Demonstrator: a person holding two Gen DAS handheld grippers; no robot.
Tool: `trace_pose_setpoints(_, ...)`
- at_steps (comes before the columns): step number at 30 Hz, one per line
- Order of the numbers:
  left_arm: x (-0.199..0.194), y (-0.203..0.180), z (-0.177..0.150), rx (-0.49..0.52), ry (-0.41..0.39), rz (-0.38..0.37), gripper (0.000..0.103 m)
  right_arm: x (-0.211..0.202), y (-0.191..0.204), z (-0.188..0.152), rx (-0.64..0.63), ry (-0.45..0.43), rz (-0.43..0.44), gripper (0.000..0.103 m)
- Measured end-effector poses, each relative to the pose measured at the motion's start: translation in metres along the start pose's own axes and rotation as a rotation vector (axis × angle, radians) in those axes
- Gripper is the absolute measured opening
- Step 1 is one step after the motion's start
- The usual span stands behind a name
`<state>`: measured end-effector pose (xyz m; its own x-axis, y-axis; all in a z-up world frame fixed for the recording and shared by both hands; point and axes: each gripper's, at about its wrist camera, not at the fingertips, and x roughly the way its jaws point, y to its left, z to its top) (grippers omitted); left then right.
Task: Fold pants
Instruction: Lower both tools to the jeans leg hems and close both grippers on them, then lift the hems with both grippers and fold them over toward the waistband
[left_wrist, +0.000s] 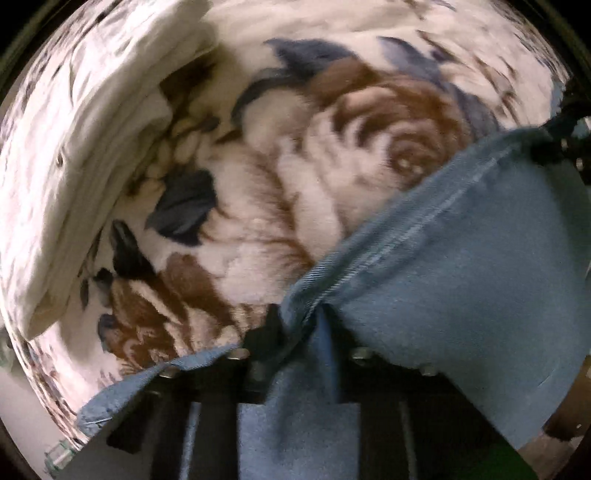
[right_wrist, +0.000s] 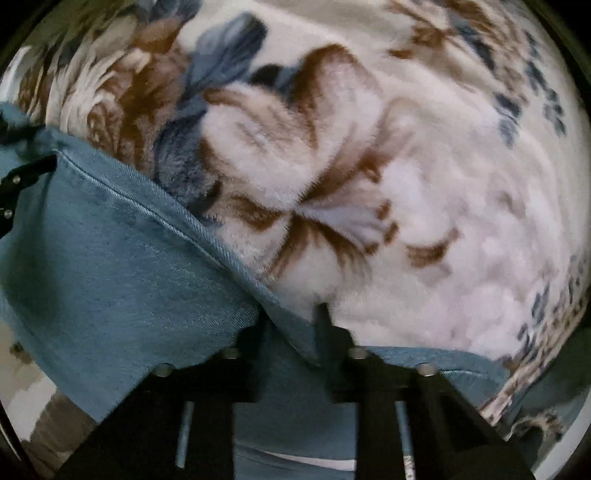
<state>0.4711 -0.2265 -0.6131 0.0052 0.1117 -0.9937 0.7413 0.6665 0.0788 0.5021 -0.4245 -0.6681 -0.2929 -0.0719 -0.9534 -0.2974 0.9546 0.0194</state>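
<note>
Left gripper and right gripper each clamp the pants hem, stretched between them above the blanket.

The setting appeared to be a home, most likely a bedroom. A plush floral blanket, printed with large brown roses and blue leaves on a cream ground, covered the whole work surface, as bedding would. A folded white cloth lay on the blanket at the left of the left wrist view. A strip of pale floor showed past the blanket's edge at the lower left of the right wrist view.
</note>
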Motion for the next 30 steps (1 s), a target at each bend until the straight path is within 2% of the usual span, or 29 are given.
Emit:
trace_pose_setpoints(4,-0.008,-0.004,-0.007,-0.055,-0.059,0.021,0.005,-0.010,-0.001,-0.017,0.064,-0.068,-0.029,0.009)
trace_pose_setpoints(7,-0.037,-0.005,-0.028,-0.125,-0.121,0.034,0.005,-0.022,-0.005,-0.033,0.109,-0.131,-0.045,0.008)
trace_pose_setpoints(12,-0.082,-0.009,-0.060,-0.261,-0.202,0.041,0.004,-0.046,-0.009,-0.085,0.193,-0.251,-0.034,0.007)
trace_pose_setpoints(15,-0.106,-0.031,-0.096,-0.361,-0.253,0.027,0.004,-0.063,-0.010,-0.133,0.246,-0.322,-0.001,0.007)
trace_pose_setpoints(16,-0.114,-0.042,-0.117,-0.401,-0.268,0.017,0.004,-0.065,-0.002,-0.147,0.257,-0.337,0.009,0.007)
trace_pose_setpoints(17,-0.111,-0.059,-0.130,-0.438,-0.272,0.004,0.004,-0.069,0.004,-0.164,0.269,-0.357,0.018,0.007)
trace_pose_setpoints(18,-0.111,-0.073,-0.145,-0.479,-0.266,-0.012,0.004,-0.070,0.010,-0.181,0.286,-0.371,0.030,0.007)
trace_pose_setpoints(19,-0.112,-0.088,-0.163,-0.530,-0.249,-0.031,0.004,-0.081,0.029,-0.183,0.299,-0.373,0.042,0.007)
trace_pose_setpoints(21,-0.110,-0.108,-0.193,-0.599,-0.220,-0.054,0.003,-0.085,0.067,-0.213,0.316,-0.376,0.049,0.007)
trace_pose_setpoints(23,-0.094,-0.125,-0.220,-0.659,-0.159,-0.083,0.003,-0.079,0.096,-0.238,0.316,-0.349,0.054,0.007)
trace_pose_setpoints(27,-0.047,-0.145,-0.251,-0.738,-0.063,-0.141,0.003,-0.037,0.137,-0.280,0.291,-0.275,0.039,0.007)
trace_pose_setpoints(30,-0.010,-0.153,-0.261,-0.765,-0.019,-0.161,0.003,0.006,0.160,-0.296,0.276,-0.213,0.037,0.007)
